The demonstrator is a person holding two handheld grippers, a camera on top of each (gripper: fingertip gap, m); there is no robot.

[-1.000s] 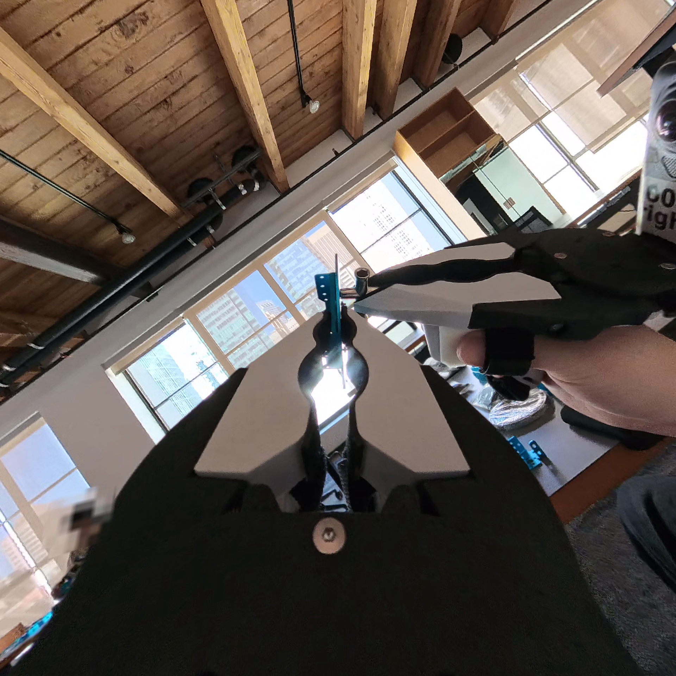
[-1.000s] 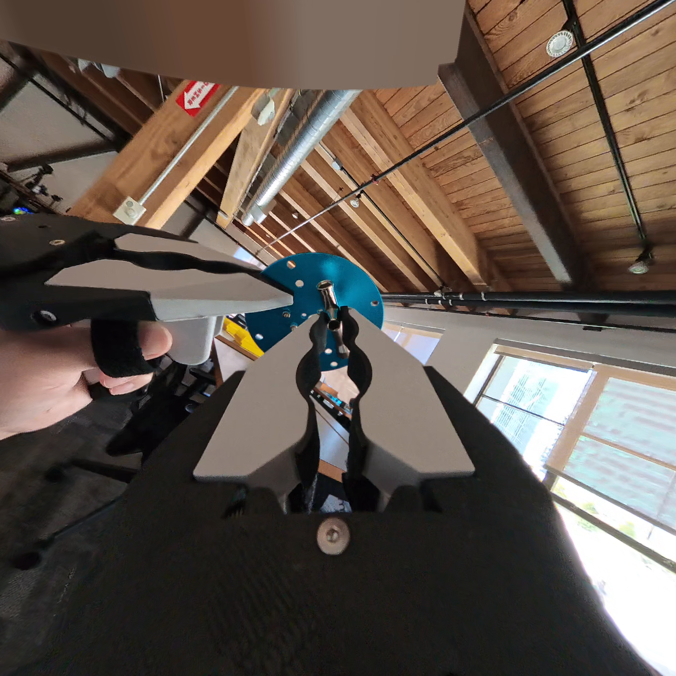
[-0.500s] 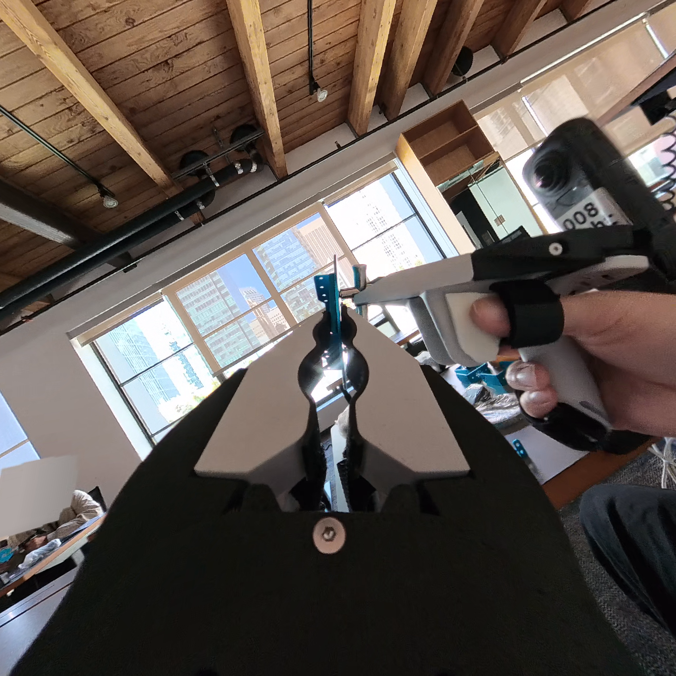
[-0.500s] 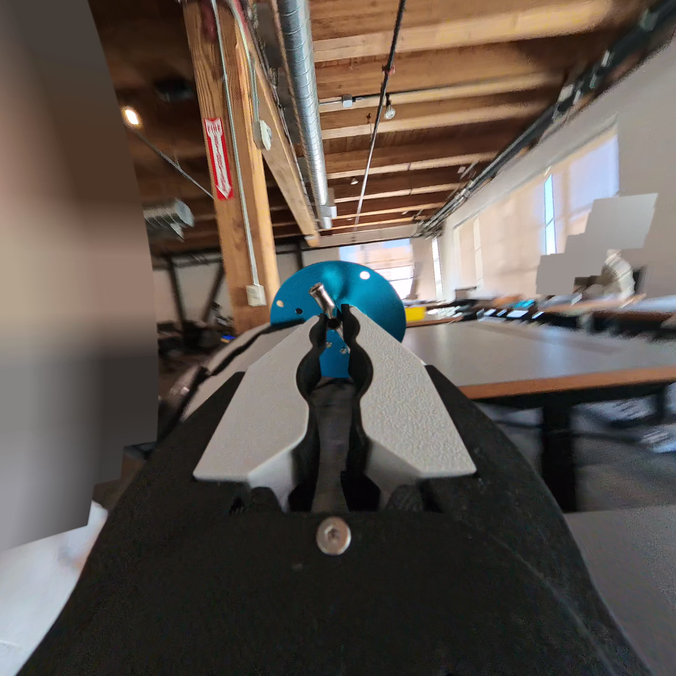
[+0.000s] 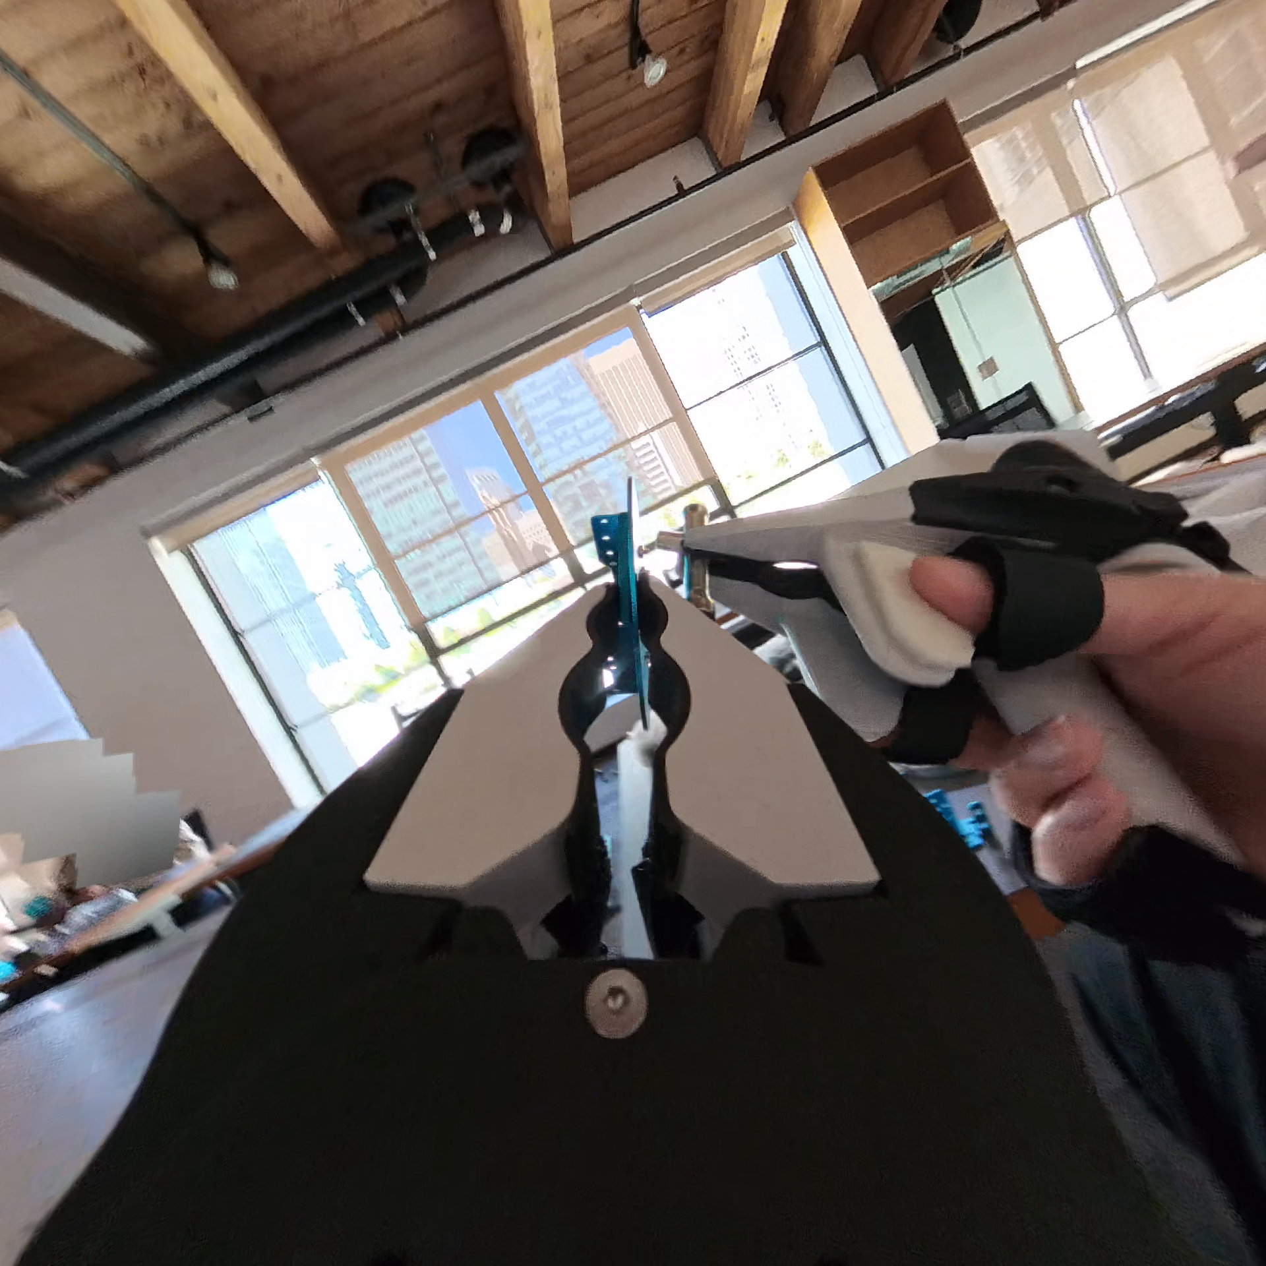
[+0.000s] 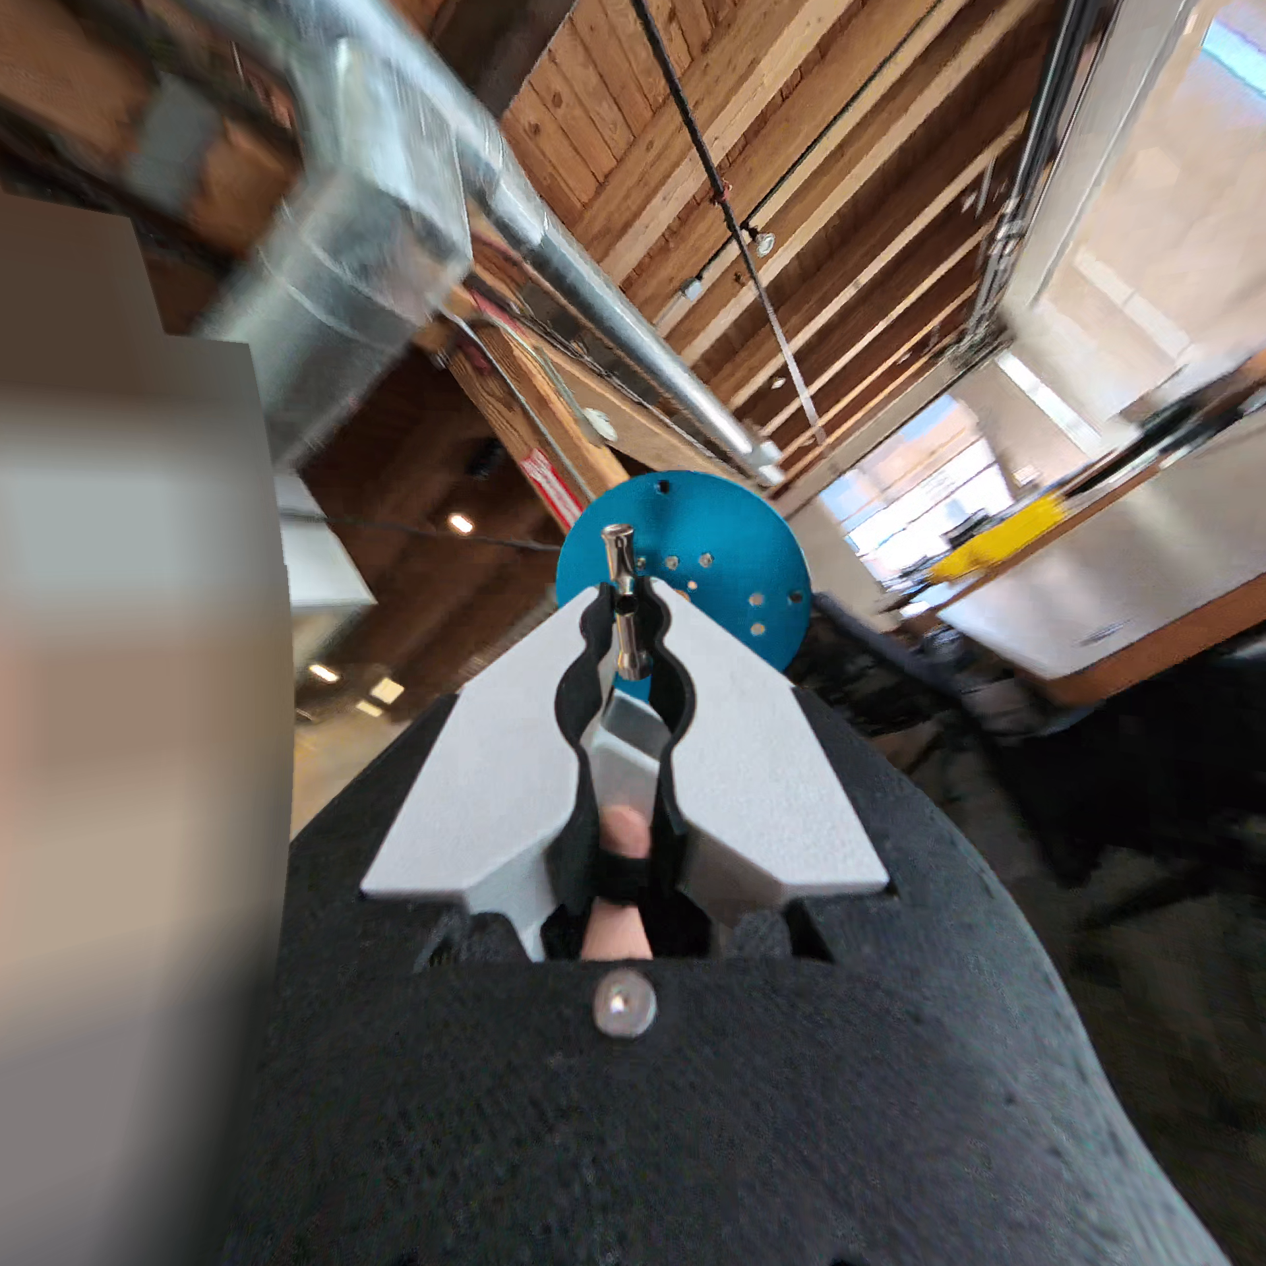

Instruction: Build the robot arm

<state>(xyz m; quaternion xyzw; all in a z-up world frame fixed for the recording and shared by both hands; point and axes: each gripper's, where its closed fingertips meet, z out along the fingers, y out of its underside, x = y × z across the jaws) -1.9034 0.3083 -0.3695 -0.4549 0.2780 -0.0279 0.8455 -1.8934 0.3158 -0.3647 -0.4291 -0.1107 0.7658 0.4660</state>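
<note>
My left gripper (image 5: 627,589) is shut on a blue round metal plate (image 5: 629,568), seen edge-on with a small blue bracket (image 5: 606,538) on its left side. In the right wrist view the plate (image 6: 719,568) faces me as a disc with several holes. My right gripper (image 6: 627,589) is shut on a small silver socket tool (image 6: 620,582), held upright against the disc's face. In the left wrist view the right gripper (image 5: 675,544) comes in from the right with the tool (image 5: 693,555) close to the plate, held by a hand (image 5: 1130,699).
Both grippers are raised in the air, under a wooden beam ceiling (image 5: 342,103) and before large windows (image 5: 520,493). A metal duct (image 6: 356,205) runs overhead. Tables (image 6: 1110,582) stand at the right. Blue parts (image 5: 959,815) lie on a table below. My two grippers' fingertips are within a few centimetres of each other.
The right gripper has turned about the plate, so its view swung from level to tilted and blurred. The tool stays at the disc's face. The left gripper keeps its hold and tilted a little.
</note>
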